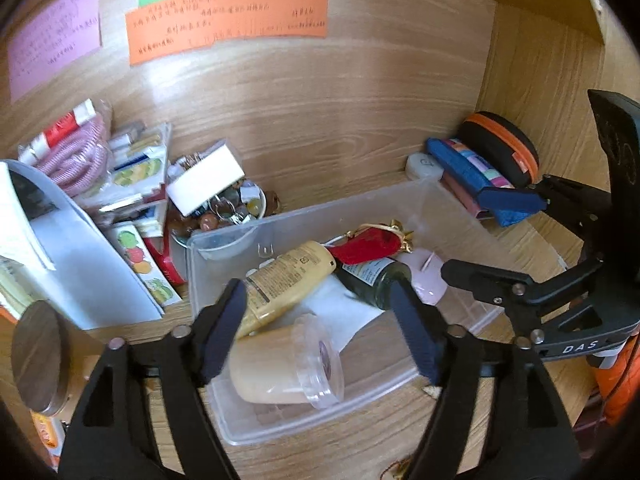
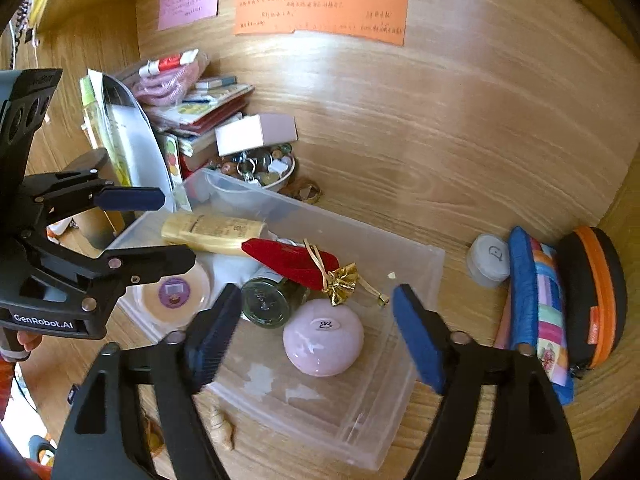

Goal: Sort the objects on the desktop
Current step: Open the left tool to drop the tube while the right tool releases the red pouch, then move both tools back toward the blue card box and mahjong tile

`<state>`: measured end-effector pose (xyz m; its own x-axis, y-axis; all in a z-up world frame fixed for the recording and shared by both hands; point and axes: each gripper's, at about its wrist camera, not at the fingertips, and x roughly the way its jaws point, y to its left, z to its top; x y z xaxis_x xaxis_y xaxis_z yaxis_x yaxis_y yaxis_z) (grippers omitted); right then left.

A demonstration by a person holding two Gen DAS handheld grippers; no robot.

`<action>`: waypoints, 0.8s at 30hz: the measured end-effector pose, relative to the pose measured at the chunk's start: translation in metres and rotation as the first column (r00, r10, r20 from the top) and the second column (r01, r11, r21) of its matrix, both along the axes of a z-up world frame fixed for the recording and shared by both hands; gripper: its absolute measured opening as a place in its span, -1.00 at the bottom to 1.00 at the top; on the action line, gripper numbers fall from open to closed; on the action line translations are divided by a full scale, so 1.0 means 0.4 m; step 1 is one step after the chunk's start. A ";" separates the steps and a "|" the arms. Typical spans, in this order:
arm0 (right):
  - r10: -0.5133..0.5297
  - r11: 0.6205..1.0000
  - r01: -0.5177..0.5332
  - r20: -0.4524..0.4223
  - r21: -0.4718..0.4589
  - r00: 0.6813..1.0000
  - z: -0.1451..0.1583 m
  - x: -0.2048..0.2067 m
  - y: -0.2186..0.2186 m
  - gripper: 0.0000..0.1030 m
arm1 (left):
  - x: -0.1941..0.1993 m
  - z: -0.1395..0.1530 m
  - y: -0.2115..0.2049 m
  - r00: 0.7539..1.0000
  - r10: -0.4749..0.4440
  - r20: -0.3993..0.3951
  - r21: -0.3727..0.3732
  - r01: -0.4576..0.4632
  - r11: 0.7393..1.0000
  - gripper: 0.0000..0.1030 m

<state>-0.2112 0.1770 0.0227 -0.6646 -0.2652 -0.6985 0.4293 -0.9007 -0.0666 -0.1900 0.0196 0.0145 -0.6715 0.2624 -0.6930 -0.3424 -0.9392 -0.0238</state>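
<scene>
A clear plastic bin (image 1: 224, 248) (image 2: 420, 264) sits on the wooden desk. In it lie a yellow tube (image 1: 288, 280) (image 2: 212, 232), a red pouch with gold trim (image 1: 364, 246) (image 2: 292, 260), a dark glass jar (image 1: 376, 280) (image 2: 266, 300), a pink round dish (image 1: 428, 284) (image 2: 324, 338) and a lidded pudding cup (image 1: 288, 364) (image 2: 176, 294). My left gripper (image 1: 320, 332) (image 2: 156, 228) is open and empty above the bin's left end, over the cup. My right gripper (image 2: 316, 336) (image 1: 500, 240) is open and empty above the pink dish.
A bowl of beads and trinkets (image 1: 236, 208) (image 2: 260, 168) with a white box on it stands behind the bin, next to stacked booklets (image 1: 132, 184) (image 2: 200, 112). A blue pencil case (image 2: 536, 312) (image 1: 476, 176), an orange-rimmed black case (image 2: 596, 296) and a small white pot (image 2: 488, 260) lie right.
</scene>
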 end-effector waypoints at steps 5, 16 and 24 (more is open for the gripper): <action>-0.016 1.000 0.016 -0.051 0.009 0.999 0.033 0.046 0.003 0.63 | 0.047 0.022 0.002 0.999 0.029 -0.040 -0.055 -0.031 0.998 0.95; -0.022 0.999 0.019 -0.085 -0.041 0.996 0.065 0.167 0.026 0.64 | 0.162 0.034 -0.068 0.995 0.089 -0.055 -0.056 -0.092 0.994 0.96; -0.035 0.997 0.026 -0.111 -0.078 0.993 0.044 0.273 0.028 0.64 | 0.254 -0.016 -0.121 0.993 0.122 -0.005 -0.029 -0.122 0.992 0.96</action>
